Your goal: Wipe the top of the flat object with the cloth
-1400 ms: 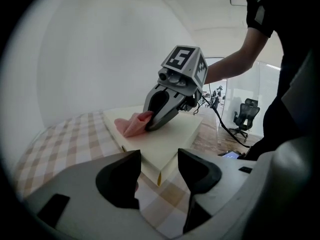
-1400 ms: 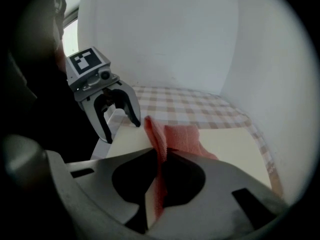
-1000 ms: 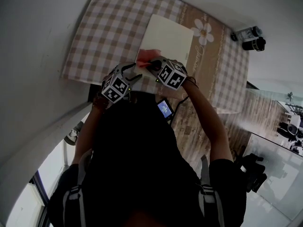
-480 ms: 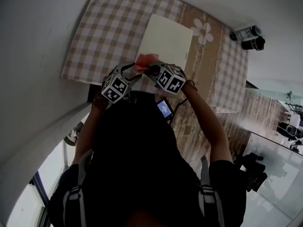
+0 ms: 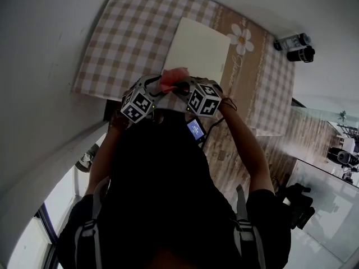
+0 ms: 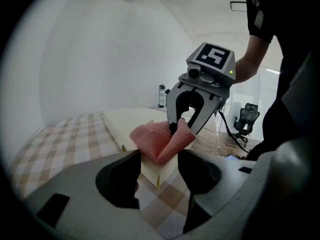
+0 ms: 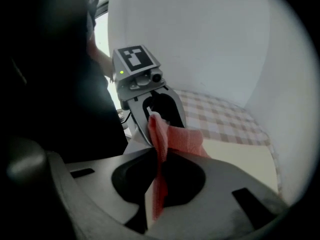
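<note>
My right gripper pinches a pink cloth, jaws closed narrow on a fold, at the near edge of the check-covered desk. The cloth's loose end appears to rest on the near corner of the flat object. The left gripper hovers just beside it, jaws apart on nothing. The object, a thin cream rectangle with a smooth, hard-looking top, lies ahead of both grippers, its long axis running away from me toward the desk's far edge. The right gripper is the nearer one, so the wipe looks set to go forward along that length. The cloth is soft, coarsely knitted and bunched into folds.
</note>
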`<action>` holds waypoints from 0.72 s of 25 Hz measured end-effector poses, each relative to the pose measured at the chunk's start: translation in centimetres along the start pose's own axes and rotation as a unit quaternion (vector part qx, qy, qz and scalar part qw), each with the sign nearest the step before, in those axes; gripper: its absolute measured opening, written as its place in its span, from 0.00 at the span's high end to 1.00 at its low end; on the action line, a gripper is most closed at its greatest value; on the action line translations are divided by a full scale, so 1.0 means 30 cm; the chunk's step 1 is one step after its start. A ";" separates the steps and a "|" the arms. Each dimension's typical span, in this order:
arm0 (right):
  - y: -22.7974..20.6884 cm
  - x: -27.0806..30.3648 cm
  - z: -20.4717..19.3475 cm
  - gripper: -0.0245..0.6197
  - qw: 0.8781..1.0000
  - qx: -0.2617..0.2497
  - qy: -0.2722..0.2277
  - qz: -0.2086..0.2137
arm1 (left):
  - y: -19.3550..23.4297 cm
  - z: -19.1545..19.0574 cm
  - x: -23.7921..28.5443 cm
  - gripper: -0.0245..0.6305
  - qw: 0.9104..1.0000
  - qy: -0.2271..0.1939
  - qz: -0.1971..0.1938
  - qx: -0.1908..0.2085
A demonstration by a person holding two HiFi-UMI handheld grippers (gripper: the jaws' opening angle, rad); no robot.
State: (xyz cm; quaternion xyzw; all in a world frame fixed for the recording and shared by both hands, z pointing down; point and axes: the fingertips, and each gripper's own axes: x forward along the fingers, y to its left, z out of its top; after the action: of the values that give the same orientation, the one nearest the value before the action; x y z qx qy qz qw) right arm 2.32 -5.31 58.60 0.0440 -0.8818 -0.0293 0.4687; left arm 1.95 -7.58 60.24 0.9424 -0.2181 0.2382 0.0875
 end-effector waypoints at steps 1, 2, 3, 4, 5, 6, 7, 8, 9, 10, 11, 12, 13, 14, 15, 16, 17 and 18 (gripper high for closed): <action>-0.009 -0.011 0.006 0.93 1.000 -0.011 -0.005 -0.002 | 0.000 0.000 0.000 0.59 1.000 0.001 0.000 -0.005; -0.030 -0.029 0.017 0.93 1.000 -0.013 -0.018 -0.008 | 0.001 -0.002 0.001 0.58 1.000 0.004 0.000 -0.010; -0.063 -0.054 0.030 0.93 0.999 -0.006 -0.035 -0.019 | 0.003 -0.003 0.001 0.58 1.000 0.006 0.000 -0.014; -0.107 -0.085 0.041 0.93 0.998 0.004 -0.052 -0.033 | 0.004 -0.003 0.000 0.58 1.000 0.007 -0.001 -0.017; -0.159 -0.120 0.046 0.93 0.996 0.015 -0.066 -0.052 | 0.003 -0.002 -0.001 0.58 1.000 0.005 -0.002 -0.017; -0.218 -0.157 0.043 0.93 0.994 0.025 -0.076 -0.073 | 0.003 0.000 -0.002 0.58 1.000 0.002 -0.003 -0.016; -0.283 -0.195 0.033 0.93 0.991 0.033 -0.080 -0.097 | 0.002 0.002 -0.003 0.58 1.000 -0.004 -0.005 -0.016; -0.350 -0.232 0.017 0.93 0.988 0.040 -0.081 -0.122 | 0.001 0.004 -0.003 0.58 1.000 -0.013 -0.008 -0.017; -0.419 -0.266 -0.002 0.93 0.985 0.045 -0.080 -0.146 | 0.002 0.009 -0.004 0.58 0.999 -0.024 -0.011 -0.021; -0.486 -0.298 -0.024 0.93 0.981 0.051 -0.078 -0.170 | 0.003 0.017 -0.008 0.58 0.999 -0.036 -0.015 -0.028; -0.550 -0.324 -0.049 0.93 0.977 0.057 -0.075 -0.191 | 0.004 0.029 -0.014 0.58 0.998 -0.047 -0.019 -0.036; -0.609 -0.346 -0.074 0.93 0.973 0.063 -0.070 -0.211 | 0.007 0.043 -0.023 0.58 0.997 -0.055 -0.021 -0.039; -0.664 -0.361 -0.101 0.93 0.969 0.067 -0.063 -0.229 | 0.010 0.056 -0.031 0.58 0.997 -0.059 -0.021 -0.037; -0.714 -0.371 -0.129 0.93 0.966 0.070 -0.056 -0.244 | 0.012 0.066 -0.037 0.58 0.998 -0.061 -0.018 -0.029; -0.758 -0.375 -0.157 0.93 0.963 0.071 -0.047 -0.257 | 0.014 0.076 -0.040 0.58 0.998 -0.064 -0.014 -0.021; -0.798 -0.376 -0.186 0.93 0.960 0.072 -0.037 -0.267 | 0.015 0.088 -0.043 0.58 0.998 -0.067 -0.012 -0.015; -0.834 -0.377 -0.213 0.93 0.958 0.071 -0.027 -0.277 | 0.016 0.100 -0.044 0.58 0.997 -0.070 -0.010 -0.013; -0.868 -0.381 -0.237 0.93 0.955 0.068 -0.018 -0.288 | 0.016 0.109 -0.041 0.58 0.997 -0.071 -0.011 -0.011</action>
State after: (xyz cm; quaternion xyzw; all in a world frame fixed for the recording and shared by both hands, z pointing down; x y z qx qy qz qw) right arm 15.88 -30.09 50.74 0.3274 -0.8396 -0.1038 0.4208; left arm 2.09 -8.43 56.83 0.9581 -0.2160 0.1679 0.0845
